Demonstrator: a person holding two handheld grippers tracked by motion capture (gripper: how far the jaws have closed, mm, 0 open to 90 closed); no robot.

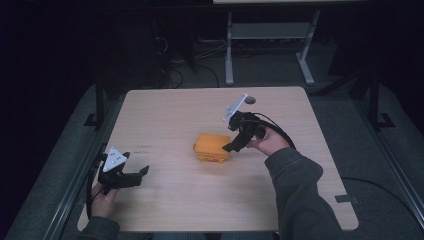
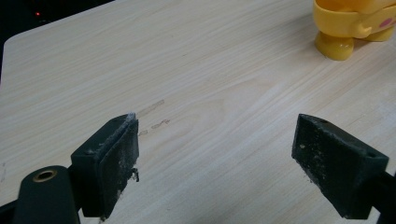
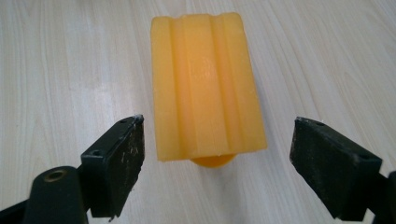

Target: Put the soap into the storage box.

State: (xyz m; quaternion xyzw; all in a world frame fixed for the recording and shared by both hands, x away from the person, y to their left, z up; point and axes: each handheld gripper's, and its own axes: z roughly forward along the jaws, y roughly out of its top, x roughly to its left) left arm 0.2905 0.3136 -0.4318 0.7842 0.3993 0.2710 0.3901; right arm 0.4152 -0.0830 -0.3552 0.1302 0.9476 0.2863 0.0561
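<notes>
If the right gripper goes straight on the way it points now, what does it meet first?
Most likely the orange toy block: it lies directly ahead of the open right gripper, between the lines of its jaws. Depth is uncertain.

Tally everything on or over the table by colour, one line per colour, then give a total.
Orange-yellow: 1, the plastic toy at the middle of the table.
Black: 2, the left gripper near the table's front left edge, and the right gripper at the toy's right side, both with jaws apart.
Total: 3

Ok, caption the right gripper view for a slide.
Open right gripper poised over an orange ridged plastic toy on the light wooden table.
</notes>
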